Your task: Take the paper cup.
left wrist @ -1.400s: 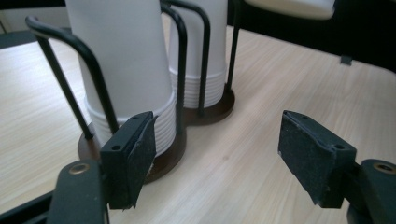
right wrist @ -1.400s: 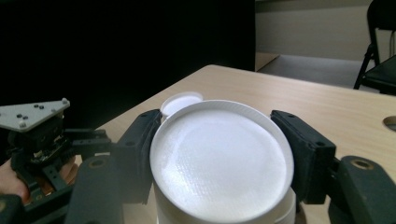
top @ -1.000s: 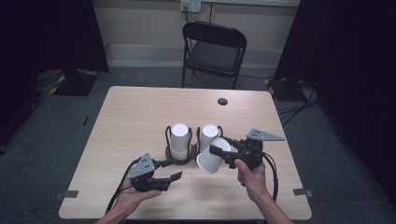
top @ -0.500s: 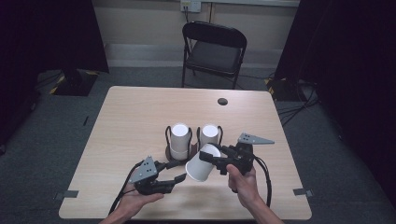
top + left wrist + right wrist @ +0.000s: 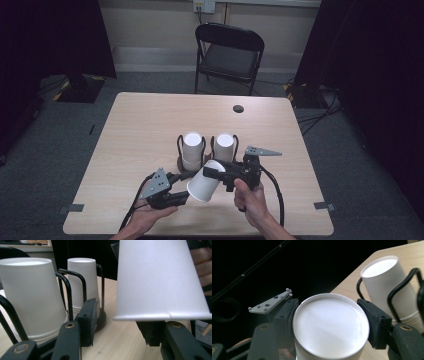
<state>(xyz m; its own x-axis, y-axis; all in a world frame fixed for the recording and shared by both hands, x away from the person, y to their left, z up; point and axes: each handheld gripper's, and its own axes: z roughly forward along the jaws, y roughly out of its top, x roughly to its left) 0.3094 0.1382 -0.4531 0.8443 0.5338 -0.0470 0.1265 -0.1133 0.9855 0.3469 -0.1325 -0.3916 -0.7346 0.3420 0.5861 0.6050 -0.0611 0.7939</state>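
Three white cups: two stacks upside down in the black wire rack (image 5: 178,145), one loose cup (image 5: 206,181) pinched by the right gripper (image 5: 212,173) above the table (image 5: 135,125). Left gripper (image 5: 186,175) spread wide, empty, just beside it.

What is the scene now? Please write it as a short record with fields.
table: light wood
cup stacks: two, upside down, each in a black wire holder; left stack, right stack
held cup: white paper cup, tilted, above the table
right gripper: jaws closed on the held cup near its base
left gripper: jaws open, beside the cup's rim
chair: black folding chair behind the table
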